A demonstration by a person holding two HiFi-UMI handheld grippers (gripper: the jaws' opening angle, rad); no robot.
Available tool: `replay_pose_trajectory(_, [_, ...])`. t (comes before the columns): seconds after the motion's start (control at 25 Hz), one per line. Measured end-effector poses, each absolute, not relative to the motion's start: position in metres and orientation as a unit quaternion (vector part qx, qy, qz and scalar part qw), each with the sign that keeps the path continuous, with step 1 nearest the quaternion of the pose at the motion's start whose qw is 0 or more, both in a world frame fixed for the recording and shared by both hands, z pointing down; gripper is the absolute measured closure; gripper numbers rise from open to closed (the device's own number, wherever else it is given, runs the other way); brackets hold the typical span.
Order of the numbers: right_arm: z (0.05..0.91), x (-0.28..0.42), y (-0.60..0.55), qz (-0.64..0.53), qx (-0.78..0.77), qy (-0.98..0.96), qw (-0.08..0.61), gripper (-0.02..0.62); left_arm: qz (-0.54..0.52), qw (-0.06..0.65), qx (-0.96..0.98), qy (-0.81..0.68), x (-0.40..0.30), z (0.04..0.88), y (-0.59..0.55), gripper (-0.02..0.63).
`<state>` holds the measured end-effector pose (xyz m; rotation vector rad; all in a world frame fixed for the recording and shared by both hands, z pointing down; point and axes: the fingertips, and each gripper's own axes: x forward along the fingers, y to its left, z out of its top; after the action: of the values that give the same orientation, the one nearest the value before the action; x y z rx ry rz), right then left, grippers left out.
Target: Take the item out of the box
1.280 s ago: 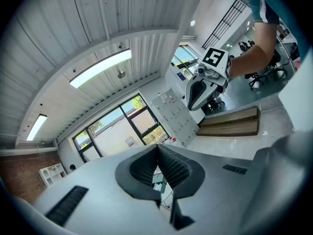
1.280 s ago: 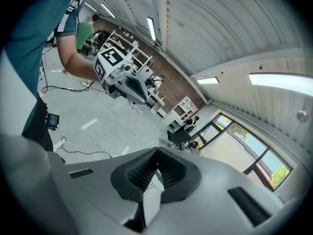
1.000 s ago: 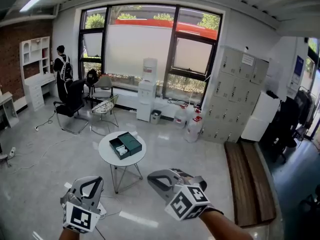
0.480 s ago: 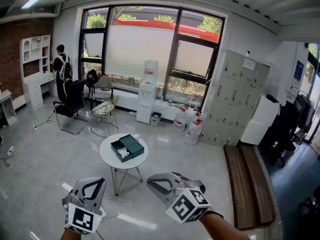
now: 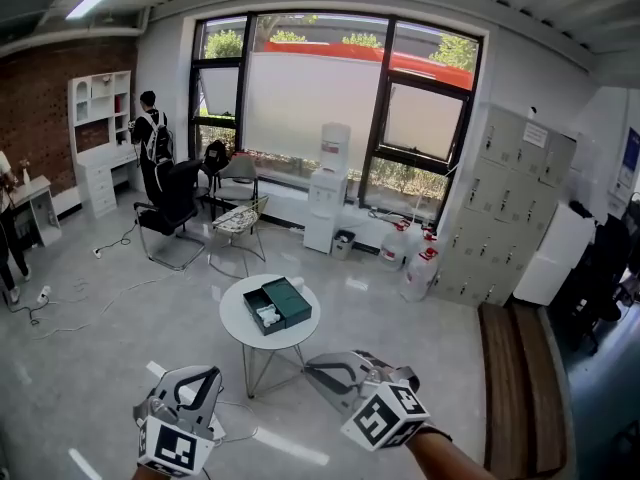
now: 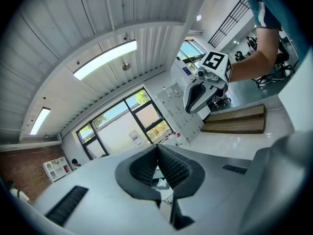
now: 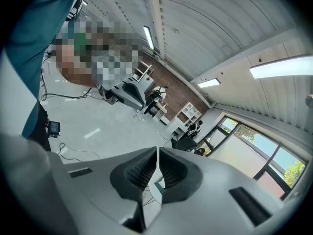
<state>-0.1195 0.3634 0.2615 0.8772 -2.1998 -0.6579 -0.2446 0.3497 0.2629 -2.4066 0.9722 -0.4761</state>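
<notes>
- Shut and empty on both sides: left tool (image 5: 200,378) and right tool (image 5: 315,370), jaws pressed together in each gripper view, both held low at the near edge of the scene.
- Well apart from them, farther into the room, on the small round white worktop (image 5: 234,320): the dark green box (image 5: 249,304), already open, with its lid (image 5: 292,301) lying against its right side.
- Inside the box, a pale item (image 5: 267,316), too small from here to identify.
- Judged to be the approach step: close the gap to the worktop first, stopping with the box square in front and within easy reach.
- Spread the jaws of the picking tool above the box, not inside it, to avoid knocking its walls.
- Probably best to steady a box wall with the left tool and lift with the right, since a light box on a small worktop may slide or rise with the item.
- Pinch the item across its narrower side, gently at first, its firmness being unknown.
- Lift straight up until clear of the rim, then set down on bare worktop.
</notes>
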Motion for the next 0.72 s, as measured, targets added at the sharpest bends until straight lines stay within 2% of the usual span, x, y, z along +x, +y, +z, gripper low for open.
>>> replay_pose_trajectory(0.72, [0.273, 0.037, 0.254, -0.275, 0.273, -0.873, 0.297, 0.554, -0.222, 0.243, -0.847, 0.418, -0.087, 0.278, 0.264, 0.588])
